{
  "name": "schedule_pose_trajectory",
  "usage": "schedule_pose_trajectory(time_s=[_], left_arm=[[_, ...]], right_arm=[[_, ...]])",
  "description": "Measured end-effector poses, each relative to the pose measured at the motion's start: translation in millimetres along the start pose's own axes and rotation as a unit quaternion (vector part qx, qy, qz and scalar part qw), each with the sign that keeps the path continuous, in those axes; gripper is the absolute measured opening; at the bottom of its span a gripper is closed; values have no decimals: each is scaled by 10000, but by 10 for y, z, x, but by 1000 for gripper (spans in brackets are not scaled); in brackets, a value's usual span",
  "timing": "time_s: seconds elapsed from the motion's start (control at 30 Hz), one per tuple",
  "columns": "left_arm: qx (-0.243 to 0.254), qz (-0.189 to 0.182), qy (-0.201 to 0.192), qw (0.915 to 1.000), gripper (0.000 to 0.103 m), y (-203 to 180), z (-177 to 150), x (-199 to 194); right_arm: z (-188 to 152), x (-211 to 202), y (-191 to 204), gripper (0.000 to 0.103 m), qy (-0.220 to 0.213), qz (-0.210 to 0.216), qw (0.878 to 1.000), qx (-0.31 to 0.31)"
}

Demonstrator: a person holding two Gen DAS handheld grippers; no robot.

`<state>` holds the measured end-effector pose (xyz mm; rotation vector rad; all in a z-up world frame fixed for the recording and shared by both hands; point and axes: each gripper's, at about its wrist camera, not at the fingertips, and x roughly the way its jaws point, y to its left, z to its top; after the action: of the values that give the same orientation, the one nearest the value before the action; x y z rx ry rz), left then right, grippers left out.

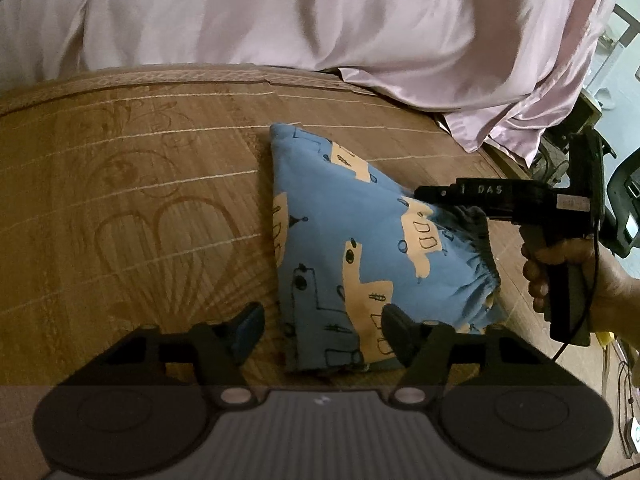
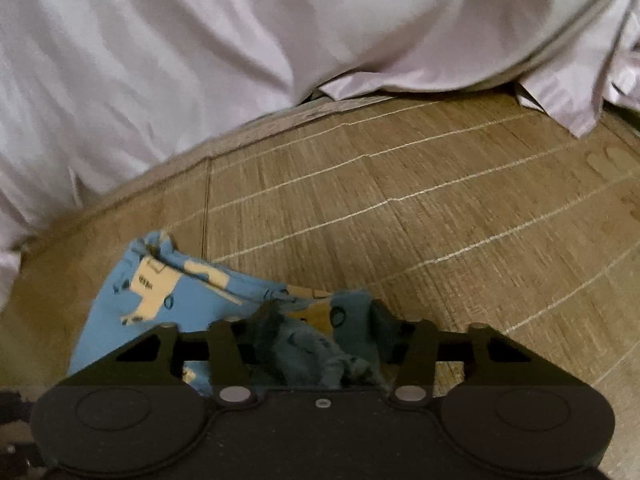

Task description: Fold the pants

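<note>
Blue pants (image 1: pixel 340 240) with a cream vehicle print lie folded on a brown woven mat (image 1: pixel 132 208). My left gripper (image 1: pixel 322 330) is open, its fingers spread wide at the pants' near edge; the right finger (image 1: pixel 394 330) rests over the cloth and the left finger (image 1: pixel 250 326) is over bare mat. My right gripper (image 1: pixel 424 194), held by a hand (image 1: pixel 560 272), reaches in from the right at the gathered waistband (image 1: pixel 476 248). In the right wrist view the pants (image 2: pixel 160 300) bunch between the right gripper (image 2: pixel 326 320) fingers, and the cloth rises in a ridge toward it.
A pale pink satin sheet (image 1: pixel 320 16) is heaped along the mat's far edge and hangs over its right corner (image 1: pixel 512 120). Beyond the mat's right side are a dark chair (image 1: pixel 624 208) and cables (image 1: pixel 624 380). Bare mat (image 2: pixel 440 208) stretches ahead of the right gripper.
</note>
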<state>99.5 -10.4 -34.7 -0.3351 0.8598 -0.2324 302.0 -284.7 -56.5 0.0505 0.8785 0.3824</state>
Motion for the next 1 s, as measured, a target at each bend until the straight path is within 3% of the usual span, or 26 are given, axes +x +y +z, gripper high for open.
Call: schedule_pose_trajectory(time_s=[0.1,0.17,0.2,0.27,0.37,0.67,1.0], left_arm=[[-16,31,11,10000,56,6,-5,2],[-22,12,43,10000,36,13,-5,6],[-49,-21,87,9999,34,20,-2,18],[-84,-22,44,10000,23,27,0,3],[11,5,-69,10000,15,-7,2,-29],[29,22,-574,9983,10,8,129,-132],[-258,433,-1362,9894,10,205,727,-65]], right_arm=[[-25,-27,102,33,-35,-135,9996,-230],[-39,-52,139,21,-92,-246,9991,-320],[-45,-68,147,18,-127,-315,9988,-357],[-57,-105,154,16,-234,-325,9985,-382],[-50,-144,228,13,-301,-418,9970,-581],[434,-281,629,10,-736,-217,9881,-1336],[1408,-2,1142,10,-1137,-3,9656,-2337]])
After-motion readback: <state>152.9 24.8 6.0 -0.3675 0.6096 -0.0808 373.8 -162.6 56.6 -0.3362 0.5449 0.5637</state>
